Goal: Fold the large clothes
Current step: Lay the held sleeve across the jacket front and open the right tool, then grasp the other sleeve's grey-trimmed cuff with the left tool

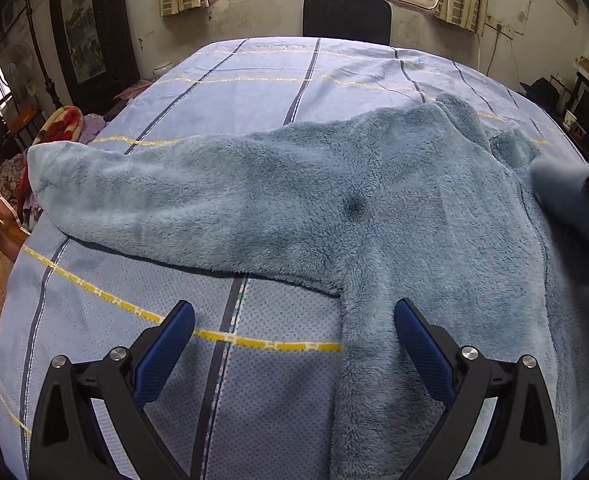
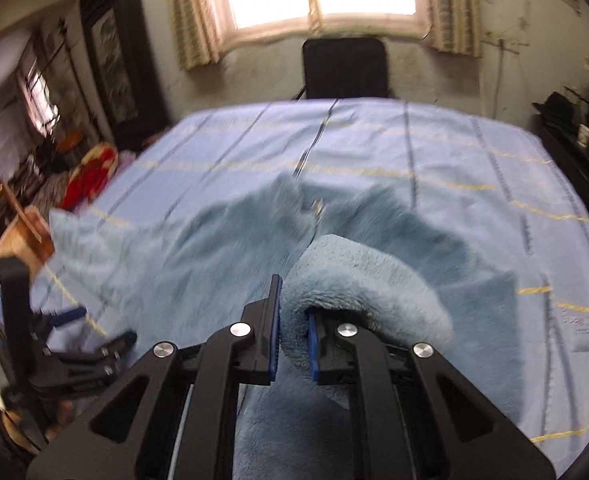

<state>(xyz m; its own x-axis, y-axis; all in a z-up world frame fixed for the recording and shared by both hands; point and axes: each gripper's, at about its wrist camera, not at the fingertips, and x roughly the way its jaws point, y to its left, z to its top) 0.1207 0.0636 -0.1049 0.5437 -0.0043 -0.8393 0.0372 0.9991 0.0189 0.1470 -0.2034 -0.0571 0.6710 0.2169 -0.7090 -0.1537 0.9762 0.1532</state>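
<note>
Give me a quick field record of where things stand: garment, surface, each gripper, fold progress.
garment: fluffy blue fleece top, spread out, one sleeve stretched toward the left edge
surface: blue striped bedsheet
left gripper: open, holding nothing, hovering by the garment's side edge below the sleeve
right gripper: fingers shut on a raised bunch of fleece
fold progress: right part lifted above the body; left sleeve not yet folded
image quality: right wrist view is motion-blurred
</note>
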